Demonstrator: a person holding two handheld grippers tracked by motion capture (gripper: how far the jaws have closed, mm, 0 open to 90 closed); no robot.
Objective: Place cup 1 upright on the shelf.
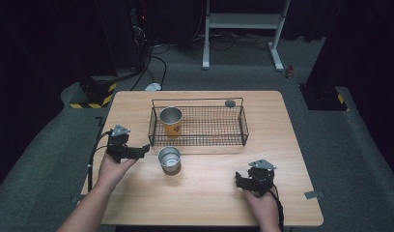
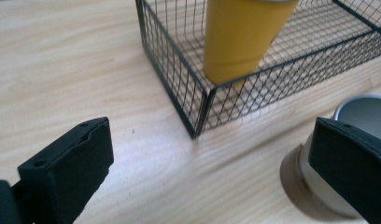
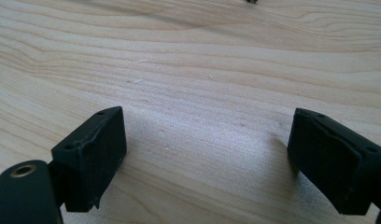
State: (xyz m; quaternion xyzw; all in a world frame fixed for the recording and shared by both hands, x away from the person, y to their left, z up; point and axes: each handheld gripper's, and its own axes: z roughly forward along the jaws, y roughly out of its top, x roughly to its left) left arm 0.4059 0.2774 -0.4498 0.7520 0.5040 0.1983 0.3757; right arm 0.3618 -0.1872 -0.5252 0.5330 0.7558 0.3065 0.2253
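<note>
A black wire basket (image 1: 243, 126) stands on the wooden table (image 1: 282, 145), with a yellow cup (image 1: 171, 121) upright in its left end. In front of the basket a silver metal cup (image 1: 169, 159) stands on the table. My left gripper (image 1: 146, 149) is held just left of that silver cup, open and empty. In the left gripper view the basket's near corner (image 2: 198, 116) and the yellow cup (image 2: 240, 37) lie ahead, and the silver cup (image 2: 366, 109) sits beside the right jaw. My right gripper (image 1: 237, 181) rests open near the table's front right, over bare wood (image 3: 202, 93).
A small dark round object (image 1: 230, 103) lies at the basket's far right rim. A white metal stand (image 1: 243, 21) and cables lie on the floor beyond the table. A grey tab (image 1: 314, 194) sticks out at the table's right edge.
</note>
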